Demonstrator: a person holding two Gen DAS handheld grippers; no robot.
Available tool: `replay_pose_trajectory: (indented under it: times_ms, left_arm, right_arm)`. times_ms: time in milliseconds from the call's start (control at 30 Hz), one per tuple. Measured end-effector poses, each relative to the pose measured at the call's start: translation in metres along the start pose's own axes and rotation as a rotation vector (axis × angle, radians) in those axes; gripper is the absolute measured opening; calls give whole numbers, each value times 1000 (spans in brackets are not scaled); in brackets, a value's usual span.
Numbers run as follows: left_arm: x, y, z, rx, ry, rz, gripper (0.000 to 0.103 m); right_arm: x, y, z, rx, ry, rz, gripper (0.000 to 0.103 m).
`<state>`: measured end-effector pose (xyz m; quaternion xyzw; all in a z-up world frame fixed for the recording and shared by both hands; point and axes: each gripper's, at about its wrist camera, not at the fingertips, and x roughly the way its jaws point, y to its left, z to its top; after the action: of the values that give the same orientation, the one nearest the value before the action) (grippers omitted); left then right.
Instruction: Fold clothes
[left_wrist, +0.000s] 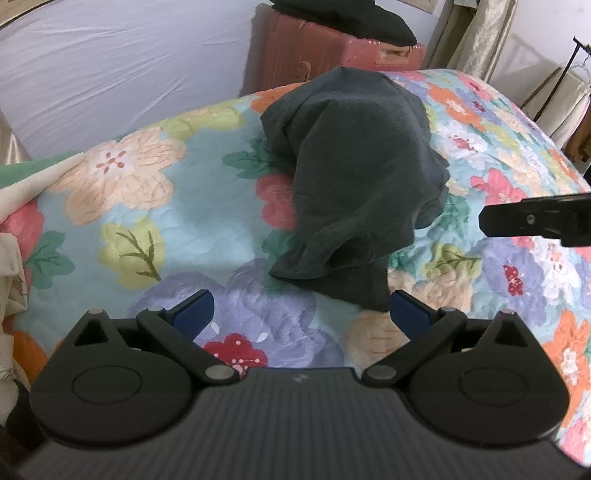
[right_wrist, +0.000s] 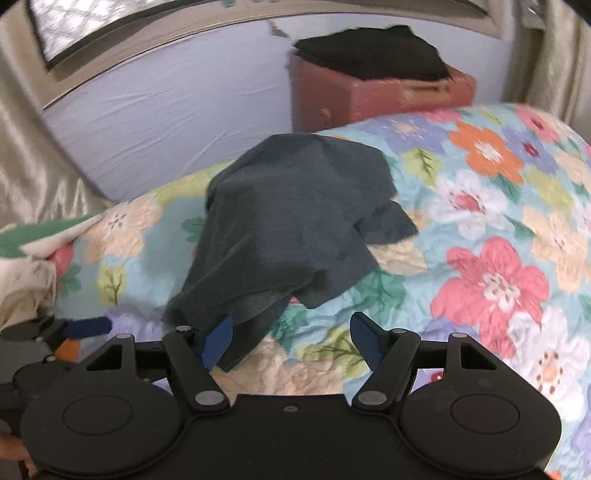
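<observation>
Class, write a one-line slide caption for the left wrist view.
Open left tongs hover by a crumpled dark garment on a flowered bedspread.

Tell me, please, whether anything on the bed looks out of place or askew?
Yes: the dark garment sits bunched in a crumpled heap on the floral quilt, not spread flat, with one flap sticking out to the side. Both tongs, left and right, stand open near its closest edge, gripping nothing.

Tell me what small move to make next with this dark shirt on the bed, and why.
Probably close the right gripper on the near hem of the dark shirt: both grippers are open, the shirt lies crumpled on the floral quilt, and its edge already drapes against one of the right fingers.
</observation>
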<state>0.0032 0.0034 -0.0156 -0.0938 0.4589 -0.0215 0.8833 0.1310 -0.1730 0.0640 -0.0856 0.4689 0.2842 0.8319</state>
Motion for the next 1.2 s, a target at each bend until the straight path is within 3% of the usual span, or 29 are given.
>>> replay_pose_trajectory:
  times_ms: [533,833,1000,1200]
  left_arm:
    - [4,-1,-4,38,-33,50,103]
    - [10,-5,-5,26,21,14,103]
    - [12,-8,-5,25,23,11,103]
    - [14,-2,-3,-21,-2,3,103]
  right_arm:
    - [5,9,-6,-98,-9,-51,76]
    - [6,9,-7,-133,-8,-42,76]
    - [8,18,-11,-261,-10,-71,76]
    - [12,12,-13,-287,-1,-26,78]
